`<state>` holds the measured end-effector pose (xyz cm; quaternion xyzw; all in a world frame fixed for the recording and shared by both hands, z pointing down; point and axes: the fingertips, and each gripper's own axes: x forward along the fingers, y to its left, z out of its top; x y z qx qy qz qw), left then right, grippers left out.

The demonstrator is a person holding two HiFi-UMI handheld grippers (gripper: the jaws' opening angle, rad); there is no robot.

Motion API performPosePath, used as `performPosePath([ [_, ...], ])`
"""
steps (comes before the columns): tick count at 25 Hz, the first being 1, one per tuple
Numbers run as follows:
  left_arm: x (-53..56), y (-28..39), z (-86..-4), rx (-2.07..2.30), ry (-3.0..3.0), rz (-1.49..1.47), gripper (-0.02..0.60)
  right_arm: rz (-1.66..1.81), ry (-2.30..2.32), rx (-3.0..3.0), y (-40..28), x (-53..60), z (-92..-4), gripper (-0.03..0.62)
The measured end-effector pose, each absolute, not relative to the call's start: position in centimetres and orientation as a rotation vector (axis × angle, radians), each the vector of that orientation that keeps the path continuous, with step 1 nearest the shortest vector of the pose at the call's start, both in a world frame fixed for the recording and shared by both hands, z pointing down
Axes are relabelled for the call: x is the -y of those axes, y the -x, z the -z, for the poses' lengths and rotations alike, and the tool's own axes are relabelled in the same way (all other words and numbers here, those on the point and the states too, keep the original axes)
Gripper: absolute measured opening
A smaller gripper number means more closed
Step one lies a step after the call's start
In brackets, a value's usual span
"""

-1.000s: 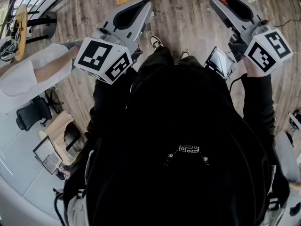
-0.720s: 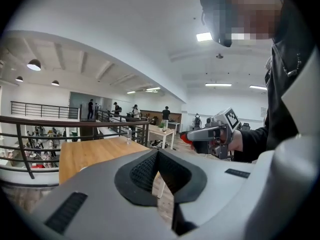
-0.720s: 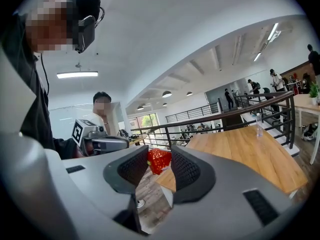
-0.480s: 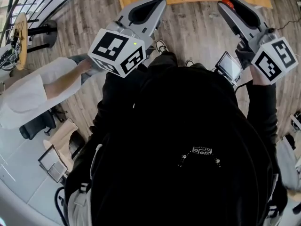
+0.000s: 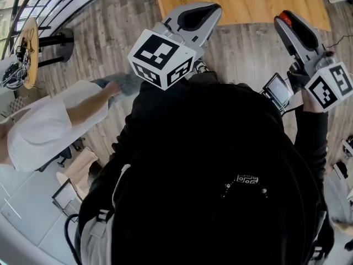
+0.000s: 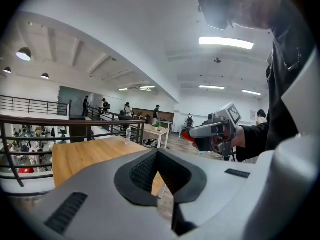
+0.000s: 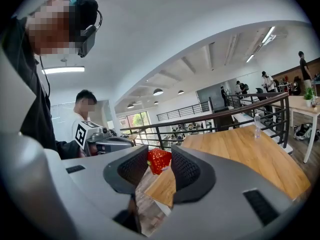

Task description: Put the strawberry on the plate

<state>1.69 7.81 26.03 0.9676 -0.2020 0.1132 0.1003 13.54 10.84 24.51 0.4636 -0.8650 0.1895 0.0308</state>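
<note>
The right gripper (image 7: 159, 158) pinches the strawberry (image 7: 159, 162) between its fingers, in the air short of the counter (image 7: 240, 149). The left gripper (image 6: 157, 153) is closed, empty. No plate shows. A jolt could shake the shallow-held strawberry loose.

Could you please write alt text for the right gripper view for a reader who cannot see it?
A small red strawberry is pinched between the right gripper's grey fingers, which have dark ribbed pads. Beyond lie a light wooden tabletop and a black metal railing.
</note>
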Motion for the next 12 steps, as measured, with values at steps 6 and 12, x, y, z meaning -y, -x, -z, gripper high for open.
performPosePath([
  [6, -2.8, -0.4, -26.5, 0.58, -2.887, -0.321, -0.006, -0.629, -1.412, 2.676, -11.9, -6.9, -25.5, 0.15],
  [12, 4.4, 5.6, -25.8, 0.593, -2.869, -0.296, -0.005, -0.622, -1.375, 2.656, -6.3, 1.5, -23.6, 0.15],
])
